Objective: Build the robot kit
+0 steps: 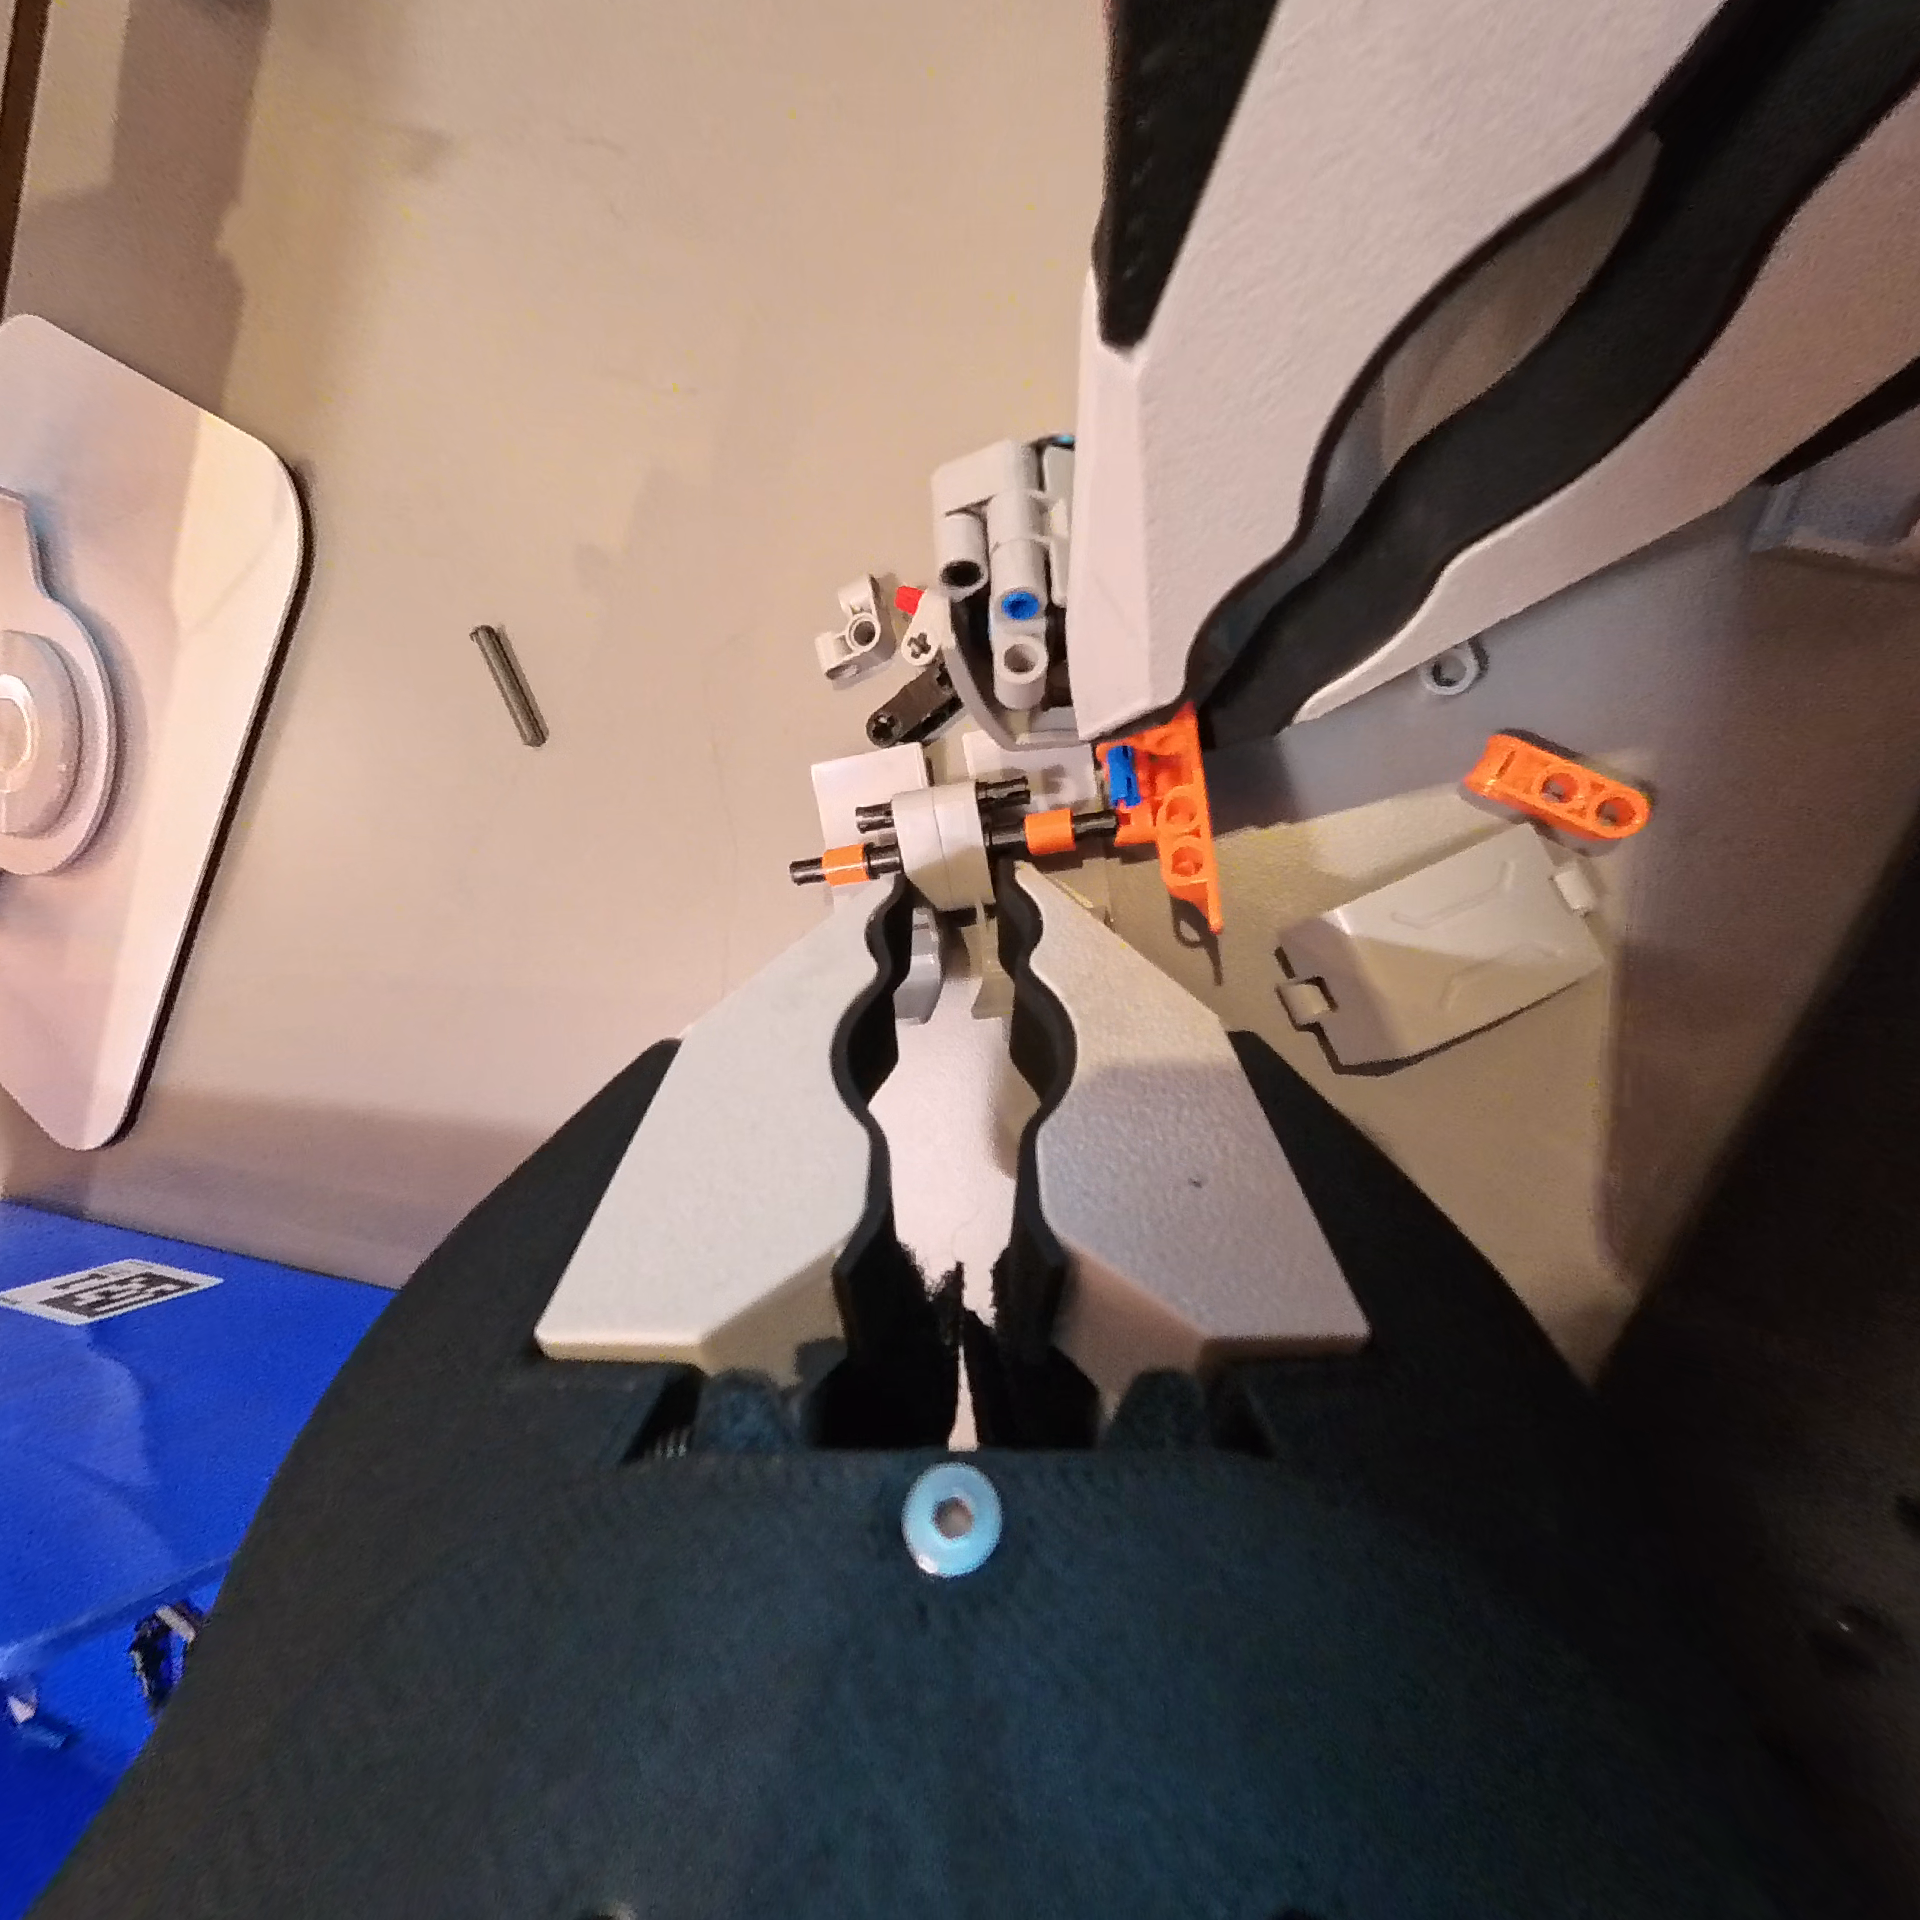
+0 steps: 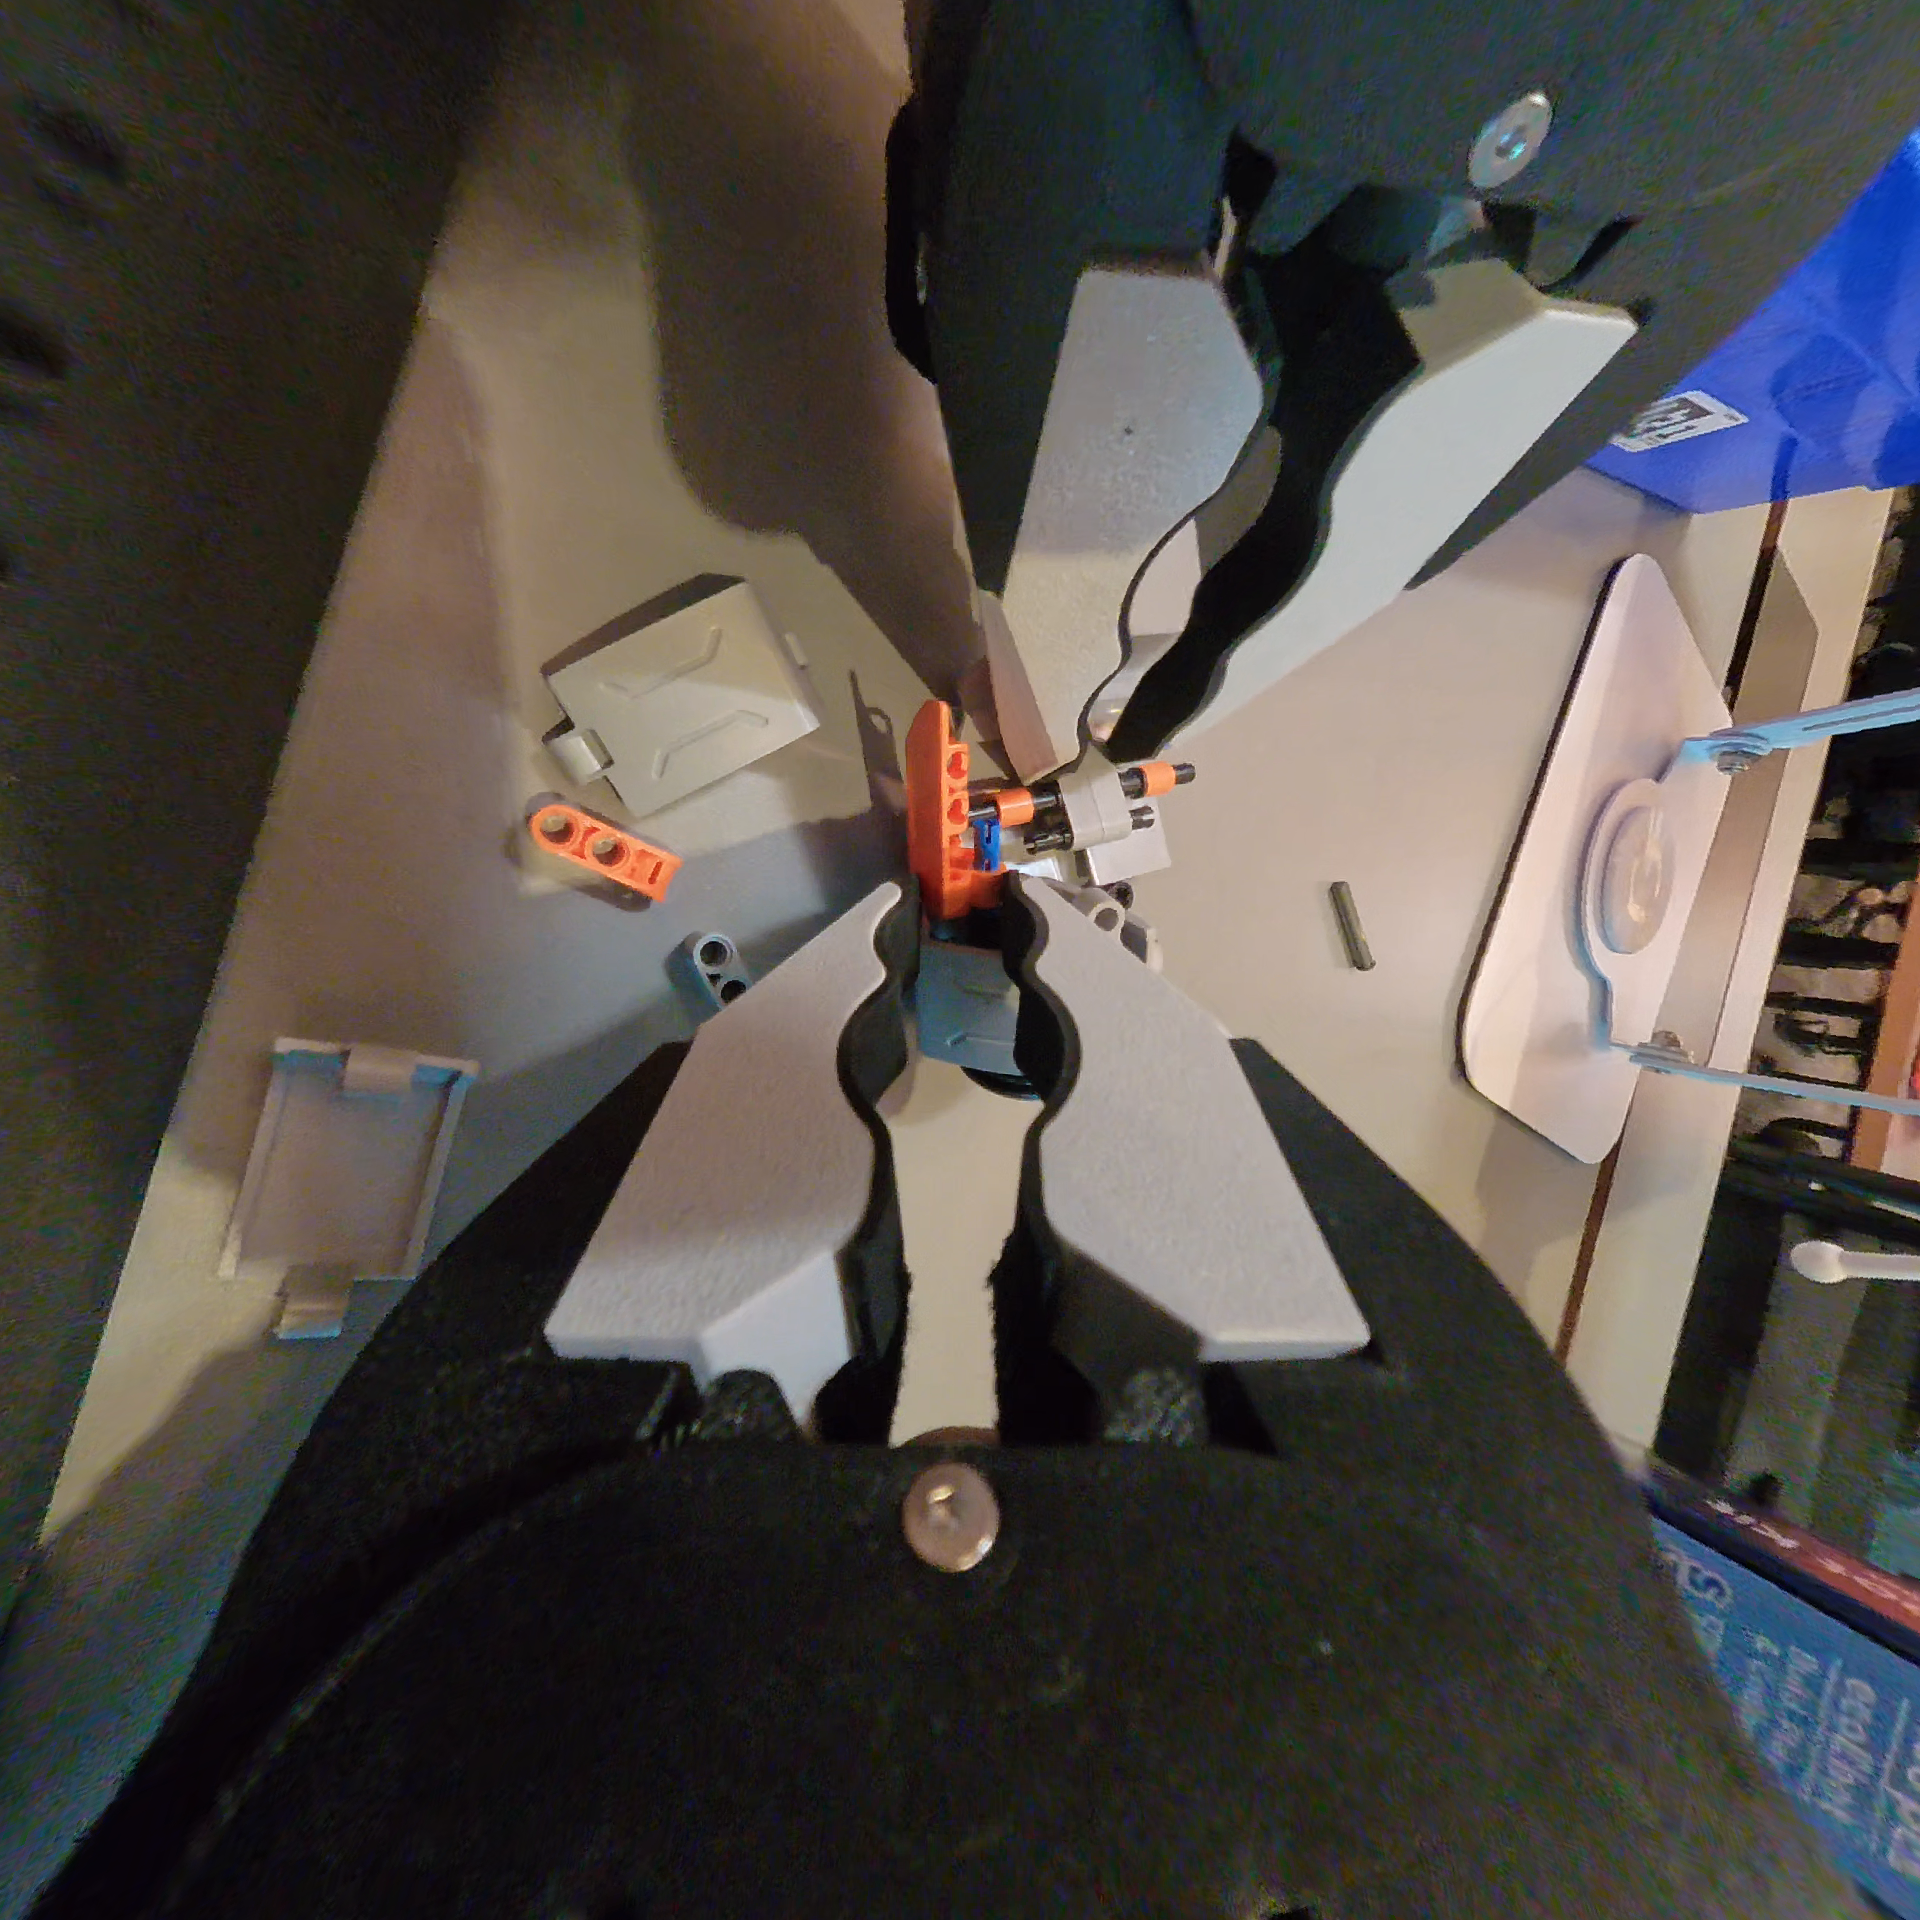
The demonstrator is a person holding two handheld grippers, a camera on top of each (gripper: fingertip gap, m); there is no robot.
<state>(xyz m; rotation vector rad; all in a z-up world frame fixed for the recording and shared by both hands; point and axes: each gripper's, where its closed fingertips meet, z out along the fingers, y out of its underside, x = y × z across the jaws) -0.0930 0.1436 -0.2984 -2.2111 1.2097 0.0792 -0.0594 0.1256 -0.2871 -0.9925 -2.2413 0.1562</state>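
Left claw (image 1: 951, 904) grips the grey toy-brick assembly (image 1: 940, 831); right claw (image 2: 961, 914) clamps its orange beam (image 2: 940, 810) end (loose orange beam (image 2: 603, 850) at nine o'clock on desk (image 2: 1351, 748)).

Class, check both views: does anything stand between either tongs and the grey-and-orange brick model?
Nothing visible does. The left tongs and right tongs are each shut on the brick model; the loose orange beam lies aside.

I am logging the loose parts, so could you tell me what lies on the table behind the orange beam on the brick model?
Behind the orange beam lie a grey panel, a loose orange beam and a small grey connector. The left gripper and right gripper hide the table beneath the model.
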